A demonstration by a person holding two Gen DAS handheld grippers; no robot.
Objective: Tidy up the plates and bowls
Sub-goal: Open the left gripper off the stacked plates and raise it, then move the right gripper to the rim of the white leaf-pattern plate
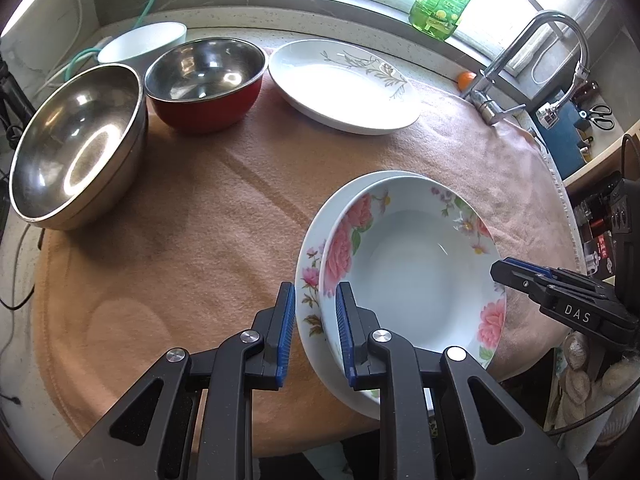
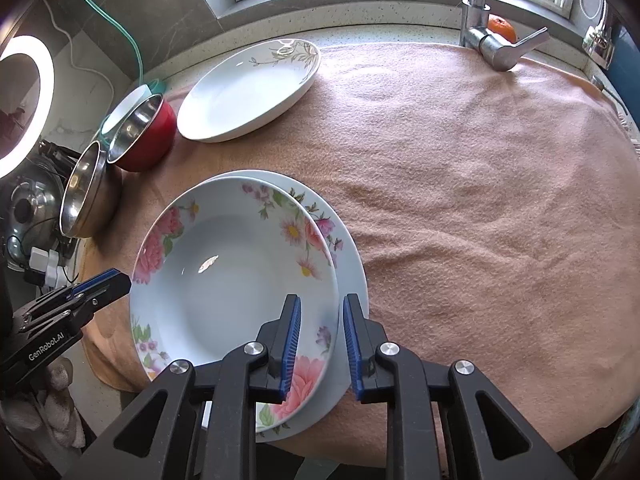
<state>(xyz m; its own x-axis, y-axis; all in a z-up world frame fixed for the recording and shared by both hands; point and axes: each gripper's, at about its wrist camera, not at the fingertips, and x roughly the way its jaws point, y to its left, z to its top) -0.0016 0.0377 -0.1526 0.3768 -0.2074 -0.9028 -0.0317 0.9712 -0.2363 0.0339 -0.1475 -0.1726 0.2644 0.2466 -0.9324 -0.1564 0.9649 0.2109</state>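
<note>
Glossy round floral deep plate (image 1: 412,264) nests on a flatter plate (image 1: 310,280) over fuzzy towel (image 1: 192,248).

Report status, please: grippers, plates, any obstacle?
Left gripper and right gripper astride floral plate rims, no clamp visible. Plate sits on second plate. Nothing blocking.

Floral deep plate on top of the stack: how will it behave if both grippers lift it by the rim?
The floral deep plate looks glazed and glossy, so the rim may slip in the pads. It looks like ceramic: probably rigid, fairly heavy, and chip-prone if dropped. It sits nested on a flat plate, which might shift as it lifts.
</note>
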